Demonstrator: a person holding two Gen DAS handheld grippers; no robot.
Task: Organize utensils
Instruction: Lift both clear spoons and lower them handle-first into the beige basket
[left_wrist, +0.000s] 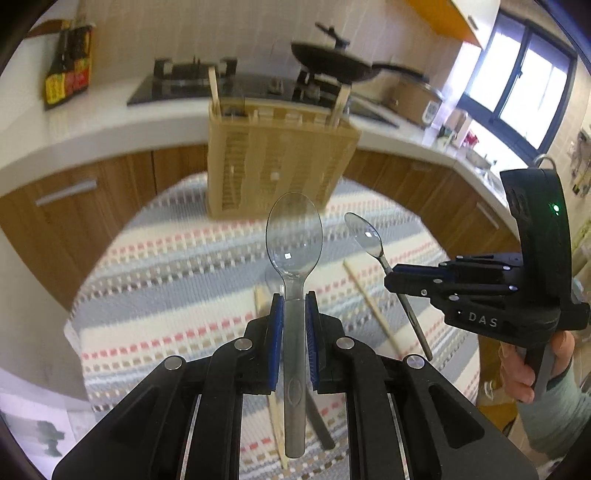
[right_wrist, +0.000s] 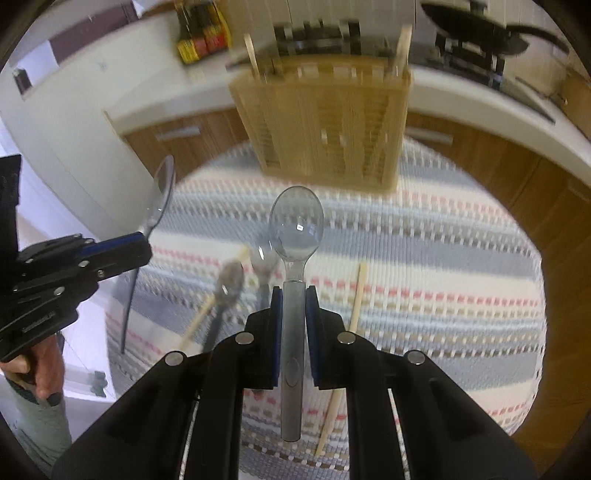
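Spoons, one clamped in each gripper, held up over the striped cloth.

The left gripper (left_wrist: 294, 306) was closed on the neck of a clear spoon (left_wrist: 294, 236), bowl forward, handle running back between the blue pads (left_wrist: 276, 328). The right gripper (right_wrist: 294, 301) was pinched the same way on a second spoon (right_wrist: 296, 229), also seen from the left cam (left_wrist: 364, 234) sticking out of that gripper (left_wrist: 391, 277). Both were held above the cloth (left_wrist: 166, 266), in front of the beige holder (left_wrist: 273, 162), which stood at the cloth's far edge with a couple of chopsticks (left_wrist: 214, 88) already stuck in it. More chopsticks (right_wrist: 356, 295) and a dark spoon (right_wrist: 229, 284) were left lying on the cloth; that bit was blurry.
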